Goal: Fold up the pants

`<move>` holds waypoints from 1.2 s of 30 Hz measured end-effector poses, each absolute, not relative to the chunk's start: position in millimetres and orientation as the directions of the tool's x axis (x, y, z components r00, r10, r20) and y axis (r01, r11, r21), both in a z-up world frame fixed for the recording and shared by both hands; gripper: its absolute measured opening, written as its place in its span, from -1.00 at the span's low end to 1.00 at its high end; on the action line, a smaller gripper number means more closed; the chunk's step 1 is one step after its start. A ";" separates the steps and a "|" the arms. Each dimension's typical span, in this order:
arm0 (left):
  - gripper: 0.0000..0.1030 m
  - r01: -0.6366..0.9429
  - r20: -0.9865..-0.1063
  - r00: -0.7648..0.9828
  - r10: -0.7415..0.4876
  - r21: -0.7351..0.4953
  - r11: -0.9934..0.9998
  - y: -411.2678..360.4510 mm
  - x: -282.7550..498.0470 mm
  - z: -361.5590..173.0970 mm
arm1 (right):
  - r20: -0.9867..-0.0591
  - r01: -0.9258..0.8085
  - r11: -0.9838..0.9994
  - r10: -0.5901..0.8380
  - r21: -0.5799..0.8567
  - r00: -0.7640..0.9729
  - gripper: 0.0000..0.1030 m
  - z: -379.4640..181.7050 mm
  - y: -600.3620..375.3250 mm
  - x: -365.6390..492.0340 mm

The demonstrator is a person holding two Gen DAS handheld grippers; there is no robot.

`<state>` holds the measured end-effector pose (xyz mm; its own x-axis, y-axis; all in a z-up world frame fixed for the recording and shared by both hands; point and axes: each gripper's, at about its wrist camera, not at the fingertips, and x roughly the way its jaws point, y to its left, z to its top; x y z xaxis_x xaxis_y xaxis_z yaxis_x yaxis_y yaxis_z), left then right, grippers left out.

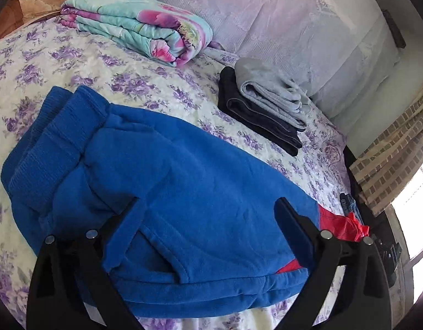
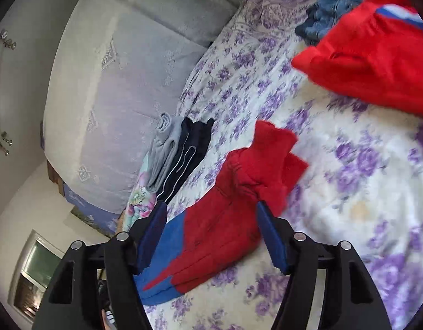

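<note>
My left gripper [image 1: 208, 214] gapes wide over the blue fleece pants [image 1: 167, 192] lying on the floral bedspread [image 1: 134, 82]. My right gripper [image 2: 211, 220] is spread too, straddling their red leg ends [image 2: 233, 192], gripping nothing.

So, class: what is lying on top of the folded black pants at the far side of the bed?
Folded grey pants lie on top of the black pants, covering much of them. Whatever lies beneath the black pair is hidden, apart from the floral bedsheet around it.

Floral bed [image 1: 82, 63] with blue-red pants [image 1: 184, 192], folded quilt [image 1: 140, 27], stacked folded pants [image 1: 263, 107].
</note>
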<state>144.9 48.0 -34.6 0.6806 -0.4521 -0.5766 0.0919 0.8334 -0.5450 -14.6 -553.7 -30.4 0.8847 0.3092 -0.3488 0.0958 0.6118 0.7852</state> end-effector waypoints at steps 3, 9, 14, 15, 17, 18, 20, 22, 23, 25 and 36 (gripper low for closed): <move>0.83 0.086 -0.578 0.690 -0.436 -0.533 0.842 46.2 144.5 -39.9 | -0.415 0.185 0.643 0.226 0.743 0.881 0.29 -30.4 -566.5 -27.6; 0.88 0.104 -0.601 0.704 -0.378 -0.440 0.892 32.6 139.9 -38.5 | -0.504 0.253 0.641 0.243 0.725 0.829 -0.48 -51.0 -569.5 4.4; 0.89 0.105 -0.596 0.702 -0.389 -0.453 0.885 36.2 141.4 -39.5 | -0.447 0.159 0.720 0.228 0.676 0.865 -0.75 -12.1 -548.6 20.8; 0.89 0.106 -0.598 0.702 -0.387 -0.450 0.887 35.7 141.6 -39.6 | -0.432 0.128 0.739 0.235 0.661 0.871 -0.76 0.5 -542.3 22.1; 0.90 0.107 -0.601 0.702 -0.383 -0.442 0.891 35.1 141.2 -39.5 | -0.403 0.081 0.766 0.242 0.638 0.883 -0.76 22.9 -533.8 27.3; 0.90 0.108 -0.601 0.702 -0.382 -0.440 0.891 34.9 140.9 -39.5 | -0.388 0.063 0.777 0.240 0.626 0.890 -0.76 31.9 -531.2 29.5; 0.90 0.108 -0.599 0.702 -0.384 -0.444 0.890 34.8 140.8 -39.4 | -0.382 0.055 0.775 0.247 0.629 0.890 -0.76 35.8 -534.0 31.2; 0.90 0.109 -0.597 0.702 -0.388 -0.448 0.887 34.6 140.7 -39.4 | -0.419 0.106 0.742 0.249 0.662 0.873 -0.75 17.3 -545.7 30.0; 0.90 0.109 -0.597 0.702 -0.389 -0.449 0.887 34.4 140.2 -39.3 | -0.450 0.147 0.733 0.235 0.664 0.861 -0.75 6.6 -550.7 28.8; 0.90 0.110 -0.600 0.701 -0.385 -0.443 0.890 33.2 141.0 -39.4 | -0.526 0.233 0.711 0.221 0.664 0.821 -0.69 -23.1 -562.1 21.6; 0.90 0.108 -0.608 0.705 -0.367 -0.419 0.902 30.0 140.8 -40.2 | -0.477 0.214 0.588 0.338 0.780 0.811 0.15 -48.5 -555.9 14.2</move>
